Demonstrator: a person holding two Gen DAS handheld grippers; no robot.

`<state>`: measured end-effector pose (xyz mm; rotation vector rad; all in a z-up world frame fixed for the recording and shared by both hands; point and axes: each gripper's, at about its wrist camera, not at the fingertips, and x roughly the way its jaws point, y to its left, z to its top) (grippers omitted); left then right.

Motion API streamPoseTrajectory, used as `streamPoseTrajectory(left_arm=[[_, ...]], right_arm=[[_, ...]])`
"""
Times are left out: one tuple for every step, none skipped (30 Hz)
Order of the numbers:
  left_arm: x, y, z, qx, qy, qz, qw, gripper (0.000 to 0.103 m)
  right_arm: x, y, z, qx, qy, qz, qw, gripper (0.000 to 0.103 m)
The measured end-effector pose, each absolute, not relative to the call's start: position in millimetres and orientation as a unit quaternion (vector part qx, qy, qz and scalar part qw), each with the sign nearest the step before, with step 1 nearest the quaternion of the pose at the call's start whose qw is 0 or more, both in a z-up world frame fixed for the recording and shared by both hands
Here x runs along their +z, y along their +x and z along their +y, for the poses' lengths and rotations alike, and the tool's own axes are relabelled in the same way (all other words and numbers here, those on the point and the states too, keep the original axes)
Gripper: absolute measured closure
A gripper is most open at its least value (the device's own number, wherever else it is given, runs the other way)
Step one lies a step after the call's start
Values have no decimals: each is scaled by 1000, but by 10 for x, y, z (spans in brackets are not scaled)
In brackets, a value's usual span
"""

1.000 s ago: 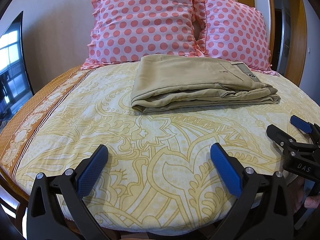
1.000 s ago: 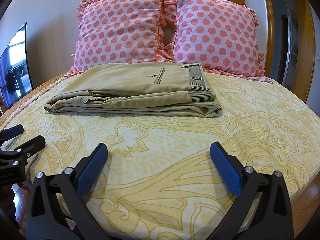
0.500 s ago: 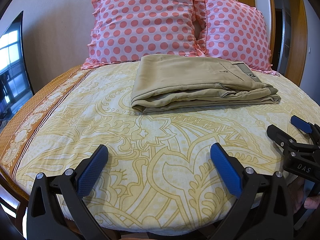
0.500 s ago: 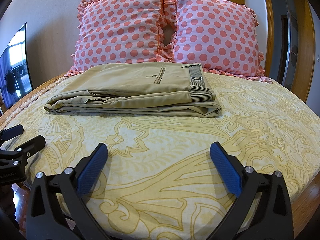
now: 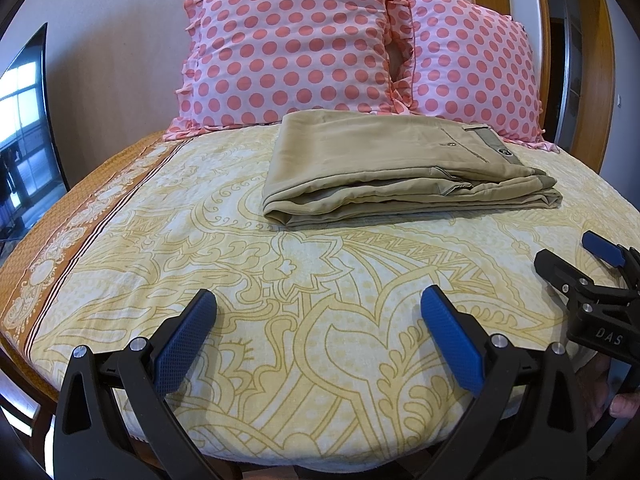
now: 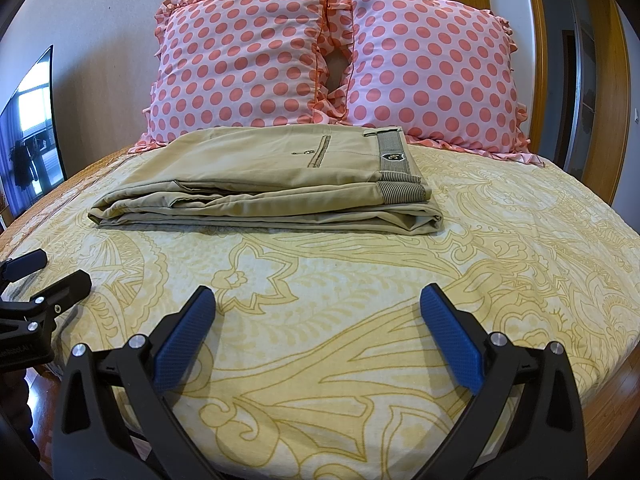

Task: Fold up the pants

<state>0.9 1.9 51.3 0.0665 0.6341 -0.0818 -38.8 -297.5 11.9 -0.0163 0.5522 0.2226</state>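
Note:
Khaki pants [image 5: 392,172] lie folded in a flat stack on the bed, in front of the pillows; they also show in the right wrist view [image 6: 272,184], waistband to the right. My left gripper [image 5: 318,312] is open and empty over the near part of the bed, well short of the pants. My right gripper [image 6: 318,312] is open and empty, also near the bed's front edge. Each gripper shows in the other's view: the right one [image 5: 576,256] at the right, the left one [image 6: 44,272] at the left.
A yellow patterned bedspread [image 5: 280,280] covers the round bed [image 6: 480,280]. Two pink polka-dot pillows [image 5: 288,44] [image 6: 432,76] lean on the wall behind the pants. A dark screen [image 5: 24,120] stands at the left. Wooden frame and door [image 6: 600,100] at the right.

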Motion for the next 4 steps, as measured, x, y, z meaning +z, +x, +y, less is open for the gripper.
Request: streamPoseTrajectory(left_arm=[[514,13,18,-40,33,311,949,1],[512,6,13,-39,32,311,949,1],[514,11,13,-39,32,311,949,1],[512,7,13,-39,32,312,949,1]], right_arm=[[119,-387,-2975,110,-8,272,956,2],[118,-387,-2975,110,-8,272,956,2],[117,-387,-2974,110,-8,272,956,2],[118,-387,-2973,110,-8,272,956,2]])
